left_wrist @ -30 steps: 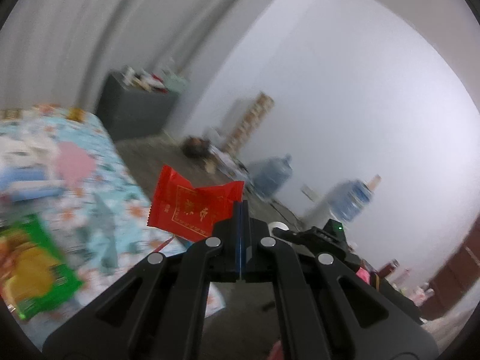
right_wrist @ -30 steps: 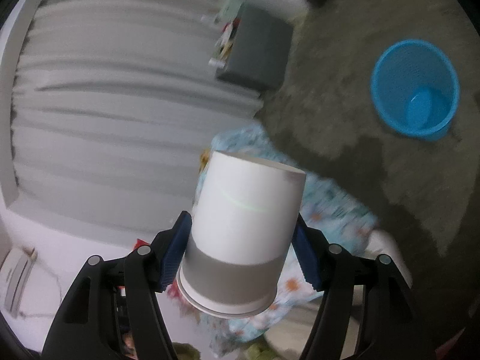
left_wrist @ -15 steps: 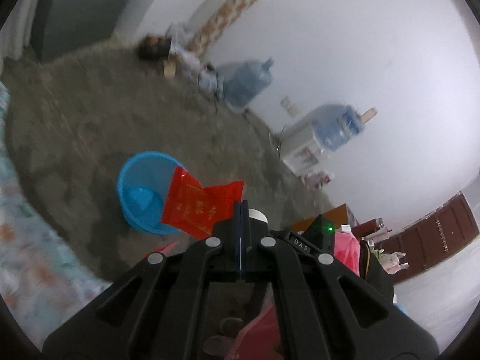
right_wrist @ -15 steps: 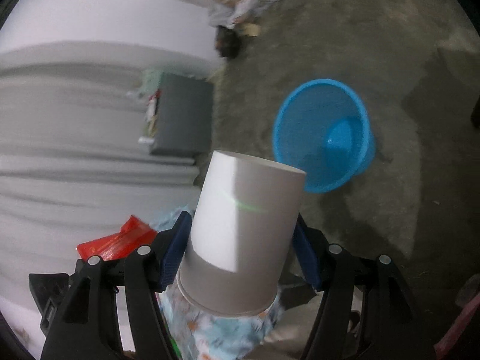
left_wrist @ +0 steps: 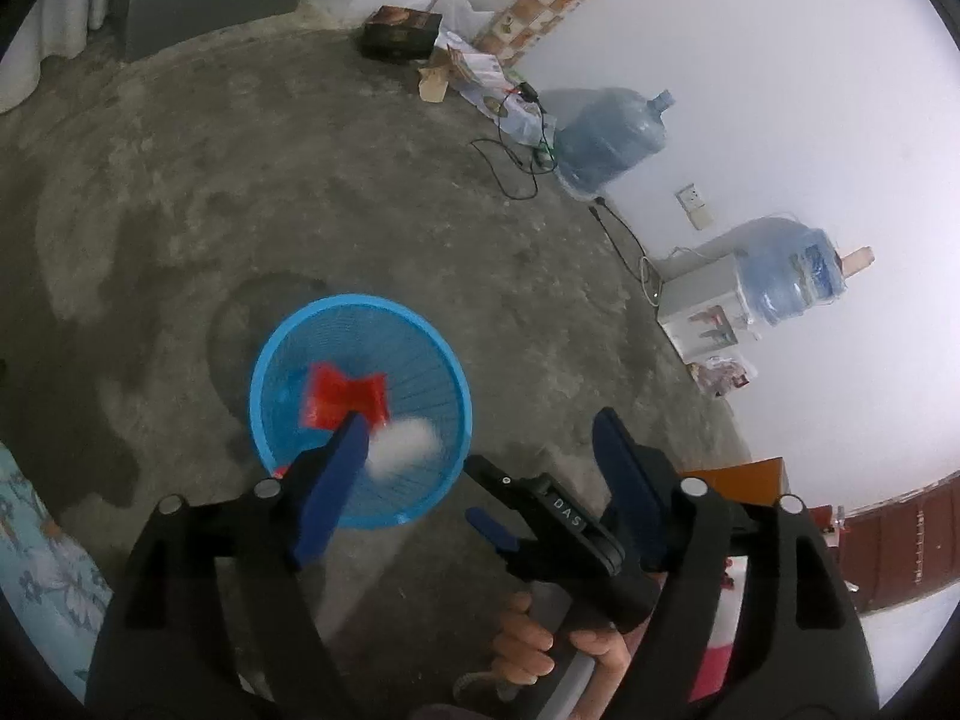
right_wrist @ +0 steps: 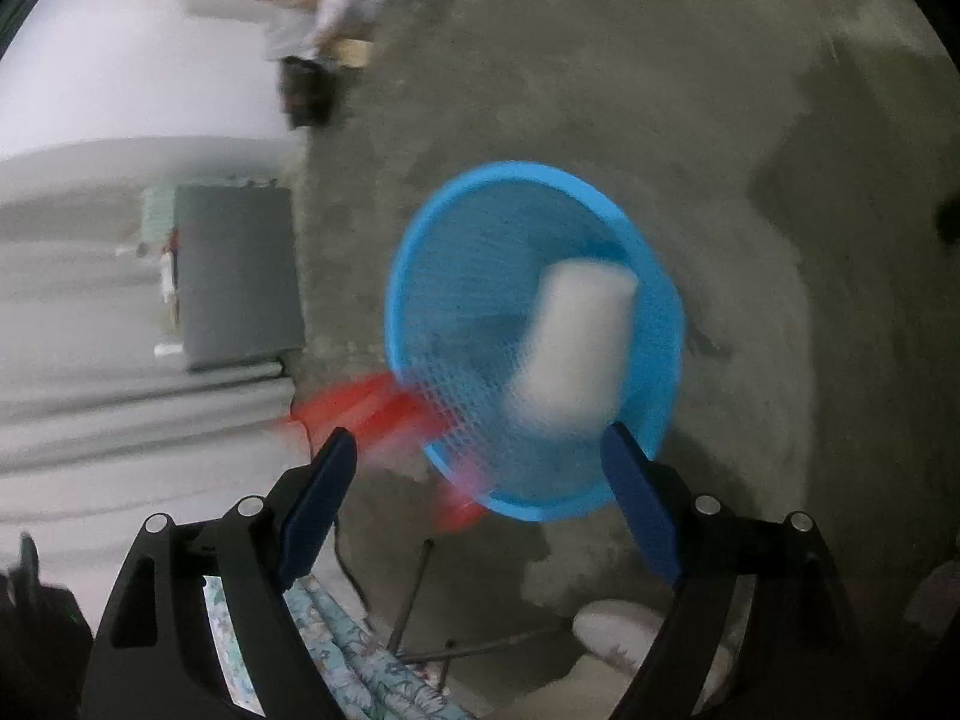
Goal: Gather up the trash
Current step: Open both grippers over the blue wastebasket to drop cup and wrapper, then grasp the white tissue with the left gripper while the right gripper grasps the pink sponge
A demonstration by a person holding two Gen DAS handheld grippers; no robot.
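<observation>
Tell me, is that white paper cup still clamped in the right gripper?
No. The white paper cup is loose over the blue basket, clear of the opening right gripper.

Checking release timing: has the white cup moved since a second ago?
Yes. The white cup has left the opening right gripper and now sits blurred, dropping inside the blue basket.

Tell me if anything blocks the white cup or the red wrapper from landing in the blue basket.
Nothing visible does. Both sets of jaws are opening with nothing between them; the white cup and red wrapper appear blurred over the open mouth of the blue basket, which has no lid.
</observation>
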